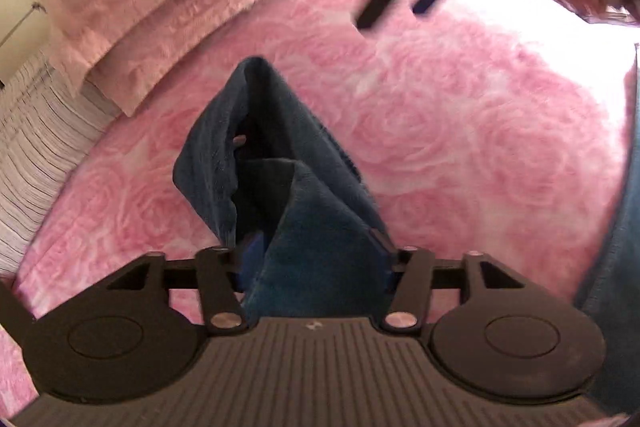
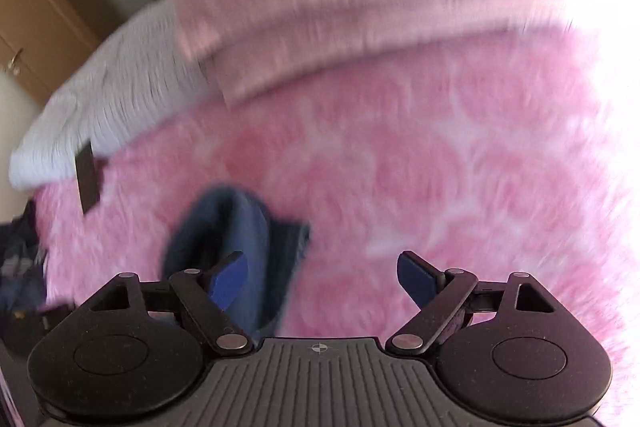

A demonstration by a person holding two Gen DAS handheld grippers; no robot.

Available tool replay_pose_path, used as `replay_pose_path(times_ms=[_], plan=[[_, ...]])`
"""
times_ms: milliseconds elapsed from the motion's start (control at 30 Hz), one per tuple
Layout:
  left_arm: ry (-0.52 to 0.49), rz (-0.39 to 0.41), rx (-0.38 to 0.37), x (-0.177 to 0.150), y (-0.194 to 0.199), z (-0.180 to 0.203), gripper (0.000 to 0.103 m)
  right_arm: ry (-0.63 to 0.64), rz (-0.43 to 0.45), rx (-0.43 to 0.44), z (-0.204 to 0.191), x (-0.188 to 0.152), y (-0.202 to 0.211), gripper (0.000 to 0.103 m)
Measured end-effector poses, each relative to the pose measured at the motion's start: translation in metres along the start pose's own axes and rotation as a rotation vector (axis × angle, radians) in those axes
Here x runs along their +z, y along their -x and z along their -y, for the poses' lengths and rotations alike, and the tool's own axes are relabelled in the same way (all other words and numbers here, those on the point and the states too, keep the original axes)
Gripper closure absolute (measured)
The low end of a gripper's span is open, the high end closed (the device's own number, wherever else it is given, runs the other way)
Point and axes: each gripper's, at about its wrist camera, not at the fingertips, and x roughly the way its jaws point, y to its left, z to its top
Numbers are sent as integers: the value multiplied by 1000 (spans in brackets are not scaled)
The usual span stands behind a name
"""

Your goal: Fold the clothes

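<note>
A: Where is the blue cloth?

B: Bunched up in the left gripper. Its jaws pinch it, just above the pink bed cover.

A: And the right gripper?

B: Its jaws are wide, with nothing inside.

A: How to fold well?

B: I think: lay it flat, then grab a loose corner.

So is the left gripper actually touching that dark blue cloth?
Touching. In the left wrist view the blue cloth is bunched between the left gripper, its fingers closed on the fabric.
</note>
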Motion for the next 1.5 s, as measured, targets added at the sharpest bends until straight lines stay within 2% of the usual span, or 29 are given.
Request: replay_pose_path(times_ms=[33,67,100,133,267,300,333,367,400,500,533,567,667,800,867,1000,1100,1200,1333,1400,1433,1500], plan=[[-1,-11,7,-1,-5,-4,72,3,-15,23,3,-5,-16,32],[-1,-20,10,-4,-9,-8,77,5,-30,46,5,-9,-31,40],[3,-29,13,-7,-11,-12,87,8,-45,68,8,-14,-47,48],[9,-40,21,-11,-13,-17,93,10,-60,91,11,-19,-63,48],[62,-63,38,-29,-8,-33,94,-27,-60,172,0,-31,-113,48],[75,-67,39,-33,-5,-36,94,-31,-52,167,-3,-33,-121,48],[80,-66,40,-36,-2,-38,93,-36,-43,162,-6,-36,-129,65],[80,-61,39,-38,3,-40,92,-49,-45,147,-4,-36,-128,89],[82,-53,33,-40,7,-40,92,-63,-47,131,-3,-36,-127,100],[90,-19,-21,-40,16,-40,72,-64,-13,105,8,-30,-84,101],[87,-8,-42,-38,19,-38,70,-48,3,74,14,-29,-61,101],[77,1,-60,-36,20,-36,70,-31,19,43,21,-29,-37,101],[44,29,-88,-28,25,-27,65,-58,72,-121,58,-28,51,101],[33,48,-88,-17,25,-18,65,-74,165,-403,96,-23,165,101],[33,48,-87,-12,24,-14,65,-27,217,-518,98,-20,209,101],[17,56,-100,-5,26,-3,64,-1,306,-599,94,-20,266,101],[1,65,-114,0,29,6,59,164,311,-630,84,-29,276,101],[-15,68,-125,5,30,17,58,247,283,-605,86,-46,267,101],[-34,64,-147,8,30,34,58,325,309,-662,99,-70,264,100],[-41,55,-170,10,26,45,58,323,228,-724,117,-90,254,98],[-48,51,-182,11,24,50,58,292,153,-742,131,-102,250,98],[-70,45,-203,16,19,62,58,205,64,-779,155,-127,250,98]])
